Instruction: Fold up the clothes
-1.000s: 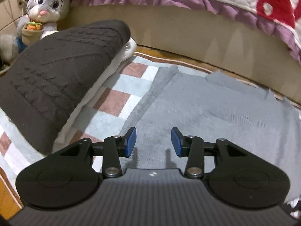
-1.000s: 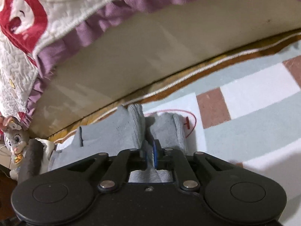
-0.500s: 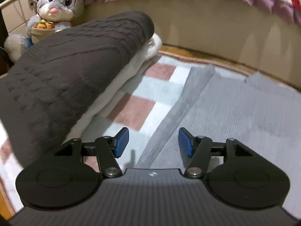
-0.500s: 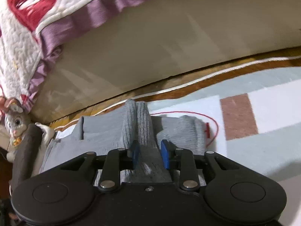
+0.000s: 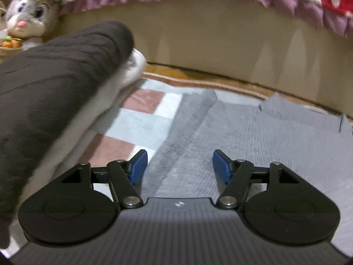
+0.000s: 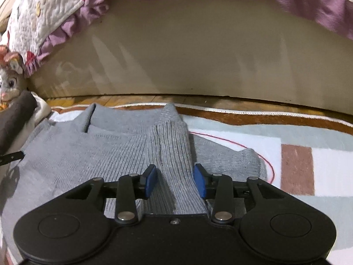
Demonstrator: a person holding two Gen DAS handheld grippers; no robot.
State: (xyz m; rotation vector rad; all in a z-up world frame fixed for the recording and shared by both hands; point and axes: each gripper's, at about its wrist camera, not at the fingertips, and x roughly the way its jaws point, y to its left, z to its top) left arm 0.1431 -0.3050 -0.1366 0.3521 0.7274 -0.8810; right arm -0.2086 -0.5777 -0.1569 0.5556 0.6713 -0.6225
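grey sweater [image 6: 106, 152] lies flat on the rug [image 6: 308, 137] by the bed, a folded sleeve [image 6: 174, 145] running up the middle. right gripper [image 6: 175, 181] has its jaws apart either side of that sleeve, gripping nothing; left gripper [image 5: 178, 165] gapes wide over the sweater's left edge (blurry here). soft, limp ribbed knit, light and stretchy i'd say: pinch a doubled edge or cuff, not a single layer.

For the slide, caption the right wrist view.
Right gripper, jaws open, straddles the folded ribbed sleeve of a grey knit sweater lying on a checked rug.
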